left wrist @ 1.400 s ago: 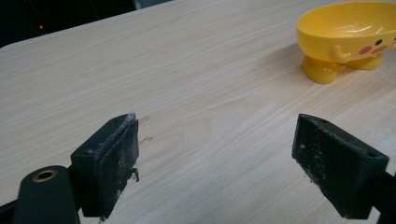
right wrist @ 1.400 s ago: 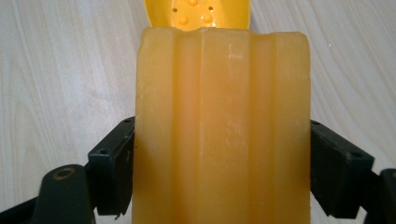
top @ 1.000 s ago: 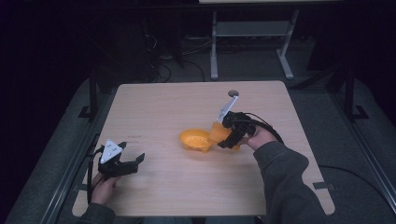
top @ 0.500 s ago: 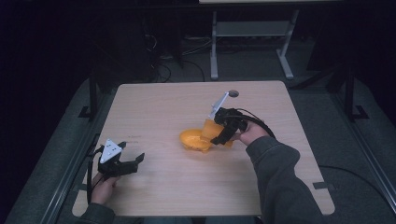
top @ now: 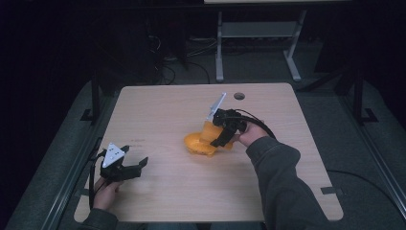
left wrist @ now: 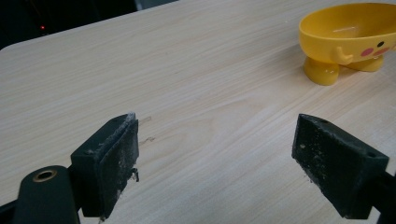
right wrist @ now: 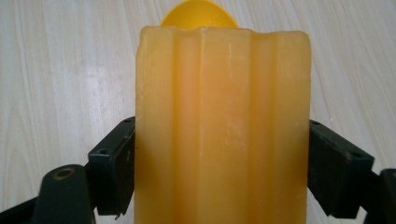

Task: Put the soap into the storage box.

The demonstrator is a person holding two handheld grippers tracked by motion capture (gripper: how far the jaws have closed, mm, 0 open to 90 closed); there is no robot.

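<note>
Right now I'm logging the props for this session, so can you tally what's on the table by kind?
Yellow footed dish with a face: 1
Pale orange ridged block, clamped in the right gripper over the dish: 1
Handheld grippers, counting the left gripper with jaws apart: 2
Total: 4

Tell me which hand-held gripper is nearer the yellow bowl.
Right. The right hand-held gripper hangs right beside the yellow bowl; the left hand-held gripper sits well off, near the table's corner.
</note>
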